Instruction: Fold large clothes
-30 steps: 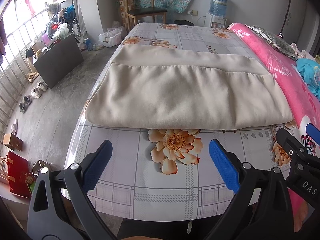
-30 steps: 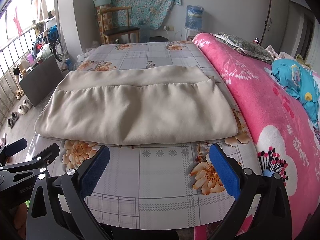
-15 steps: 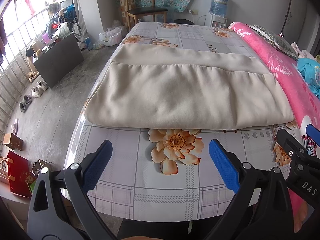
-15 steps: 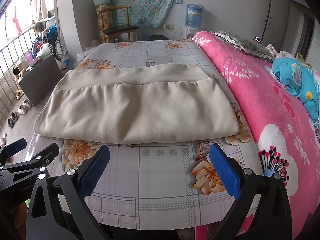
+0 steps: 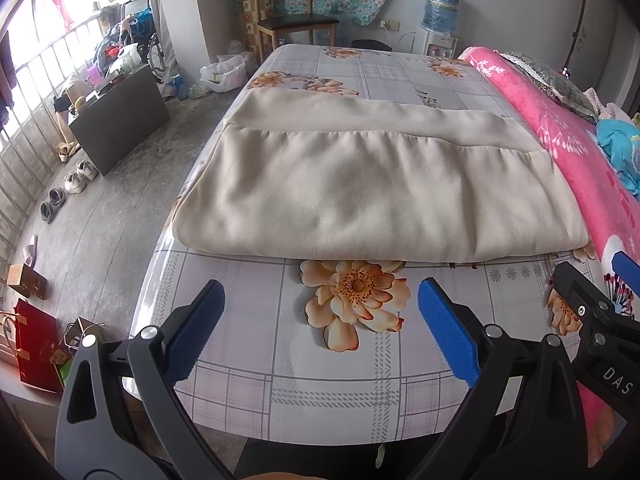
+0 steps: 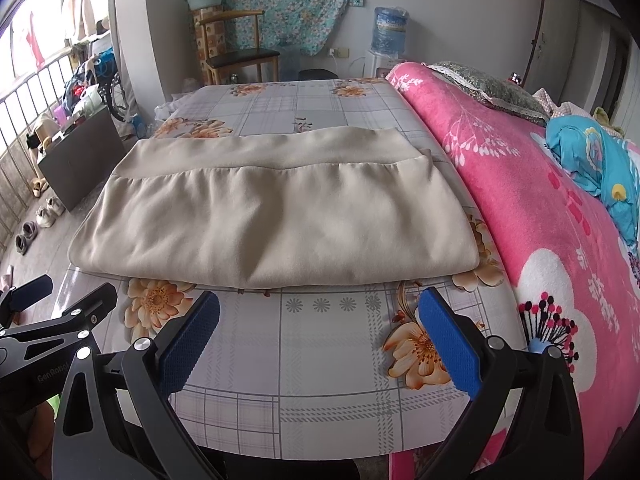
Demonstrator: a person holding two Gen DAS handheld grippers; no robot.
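A large beige garment (image 5: 372,196) lies folded flat across the flower-print table cover (image 5: 320,392), with a second layer showing along its far edge. It also shows in the right wrist view (image 6: 276,224). My left gripper (image 5: 320,300) is open and empty, held over the table's near edge, short of the garment's front fold. My right gripper (image 6: 320,312) is open and empty too, just short of the same fold, further right. The right gripper also shows at the right edge of the left wrist view (image 5: 592,308), and the left gripper shows at the left edge of the right wrist view (image 6: 60,304).
A pink flowered blanket (image 6: 552,208) covers the bed along the table's right side, with a blue cloth (image 6: 592,168) on it. To the left the floor drops away, with shoes (image 5: 76,180), a dark cabinet (image 5: 120,116) and a red bag (image 5: 36,356). A chair (image 5: 296,24) and water dispenser (image 5: 440,20) stand behind.
Both grippers have crept slightly forward toward the garment's front fold. Both stay open; the garment has not moved.
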